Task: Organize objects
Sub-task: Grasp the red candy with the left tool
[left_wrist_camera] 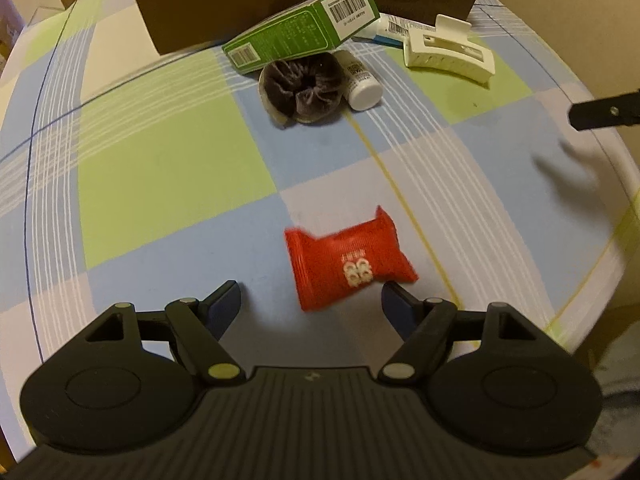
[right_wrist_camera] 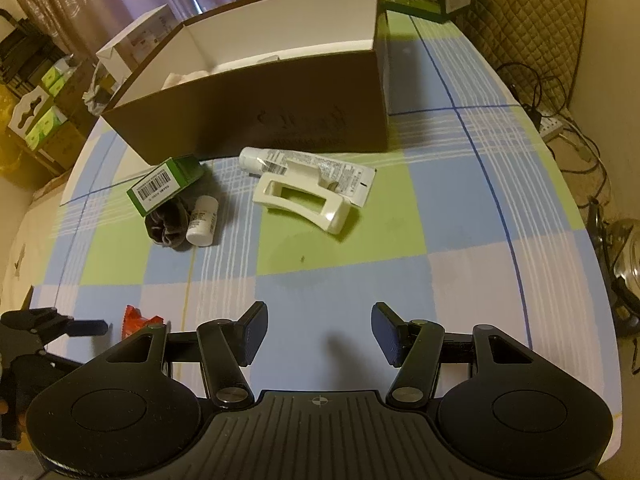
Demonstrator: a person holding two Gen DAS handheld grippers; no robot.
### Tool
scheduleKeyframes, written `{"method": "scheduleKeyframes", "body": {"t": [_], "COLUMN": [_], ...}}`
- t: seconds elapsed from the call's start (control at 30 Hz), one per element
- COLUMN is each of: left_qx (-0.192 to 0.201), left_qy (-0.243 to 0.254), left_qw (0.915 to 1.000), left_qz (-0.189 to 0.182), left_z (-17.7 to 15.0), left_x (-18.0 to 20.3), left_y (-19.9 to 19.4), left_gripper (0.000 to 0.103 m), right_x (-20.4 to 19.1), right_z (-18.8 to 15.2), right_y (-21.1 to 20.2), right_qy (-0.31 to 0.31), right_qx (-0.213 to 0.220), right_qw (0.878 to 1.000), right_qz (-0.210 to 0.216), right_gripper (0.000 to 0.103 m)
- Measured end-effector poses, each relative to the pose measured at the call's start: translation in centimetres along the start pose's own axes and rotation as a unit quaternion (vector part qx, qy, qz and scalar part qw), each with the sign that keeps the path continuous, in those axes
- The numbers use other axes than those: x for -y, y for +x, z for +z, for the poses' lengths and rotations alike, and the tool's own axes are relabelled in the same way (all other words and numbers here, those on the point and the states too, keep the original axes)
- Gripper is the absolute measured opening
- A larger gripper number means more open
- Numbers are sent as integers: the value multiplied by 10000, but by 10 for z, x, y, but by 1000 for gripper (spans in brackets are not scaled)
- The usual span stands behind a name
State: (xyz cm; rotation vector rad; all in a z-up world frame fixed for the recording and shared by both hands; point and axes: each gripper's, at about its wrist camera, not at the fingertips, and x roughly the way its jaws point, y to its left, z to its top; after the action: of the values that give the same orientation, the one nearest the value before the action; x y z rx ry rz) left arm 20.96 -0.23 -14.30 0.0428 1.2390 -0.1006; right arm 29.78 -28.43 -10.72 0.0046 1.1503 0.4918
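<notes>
A red snack packet (left_wrist_camera: 347, 261) lies on the checked tablecloth just ahead of my open left gripper (left_wrist_camera: 311, 303), between the line of its fingers but not gripped; its edge also shows in the right wrist view (right_wrist_camera: 138, 320). Further off lie a green box (left_wrist_camera: 304, 28), a dark scrunchie (left_wrist_camera: 303, 86), a small white bottle (left_wrist_camera: 360, 80), a white hair claw (left_wrist_camera: 448, 50) and a white tube (right_wrist_camera: 308, 170). A brown cardboard box (right_wrist_camera: 260, 120) stands open behind them. My right gripper (right_wrist_camera: 318, 334) is open and empty over bare cloth.
The table edge curves close on the right (right_wrist_camera: 560, 280), with cables and a metal object on the floor beyond. Cartons and boxes stand behind and left of the table (right_wrist_camera: 44, 120). One right gripper finger (left_wrist_camera: 604, 114) enters the left wrist view at the right.
</notes>
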Motion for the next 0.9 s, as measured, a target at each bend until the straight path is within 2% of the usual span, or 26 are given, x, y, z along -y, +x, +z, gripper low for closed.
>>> {"method": "scheduleKeyframes", "body": {"t": [0.3,0.57,0.67,0.73,0.8,0.9], "left_qx": [293,304,404,452,497,521], "left_qy": [-137,-27,-55,-35,15,-74], "left_qw": [9995,9994,9990,9986,9986,9984], "left_qz": [3,-134,-205,-255,-191,-209], "left_z": [24,19,18,18,17,17], "left_x": [-6,-3,-1,2,5,4], "left_y": [12,9,8,6,6,6], "left_gripper": [74,64,52,36,27,25], "right_x": [8,10,10,9,9,9], "right_z": [-5,-7,-6,-6,-5,-5], "right_y": [-2,-1,2,4,6,10], "right_qy": [205,270,257,247,236,179], "right_qx": [3,-18,-56,-65,-66,-67], "right_qw": [9997,9995,9995,9995,9996,9997], "right_qz": [-90,-150,-165,-166,-158,-138], "right_gripper": [55,55,55,55,55,55]}}
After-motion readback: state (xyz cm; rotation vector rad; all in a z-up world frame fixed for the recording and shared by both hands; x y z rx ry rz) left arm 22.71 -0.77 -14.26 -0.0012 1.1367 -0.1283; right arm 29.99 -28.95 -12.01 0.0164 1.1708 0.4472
